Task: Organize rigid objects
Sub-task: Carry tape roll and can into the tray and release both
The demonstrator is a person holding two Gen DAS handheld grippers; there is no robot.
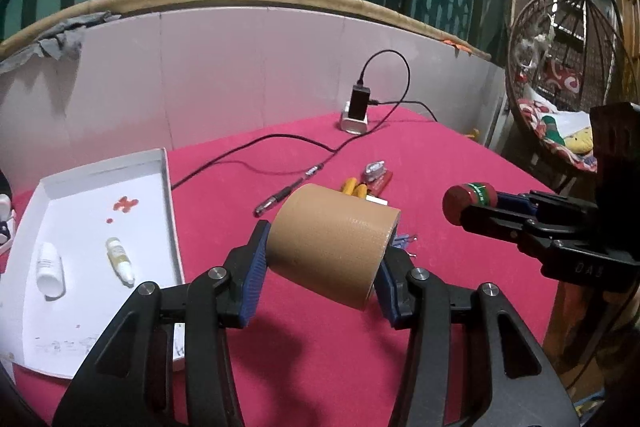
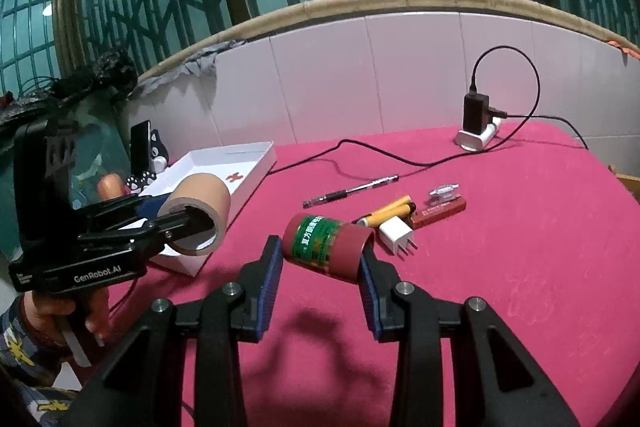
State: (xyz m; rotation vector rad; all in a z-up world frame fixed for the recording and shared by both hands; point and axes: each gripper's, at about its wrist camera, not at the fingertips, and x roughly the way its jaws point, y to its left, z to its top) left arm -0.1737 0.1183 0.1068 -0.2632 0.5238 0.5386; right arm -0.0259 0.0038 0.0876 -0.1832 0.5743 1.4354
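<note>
"GenRobot.AI" on left tongs (image 2: 188,227)

Tan tape roll (image 1: 334,247), magenta tablecloth (image 1: 320,339) (white tray (image 1: 160,163)).

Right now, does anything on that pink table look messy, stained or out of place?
Yes. The white tray has reddish splotches on its floor, like a spill or stain. A black cable also trails loosely across the pink table from the charger.
</note>
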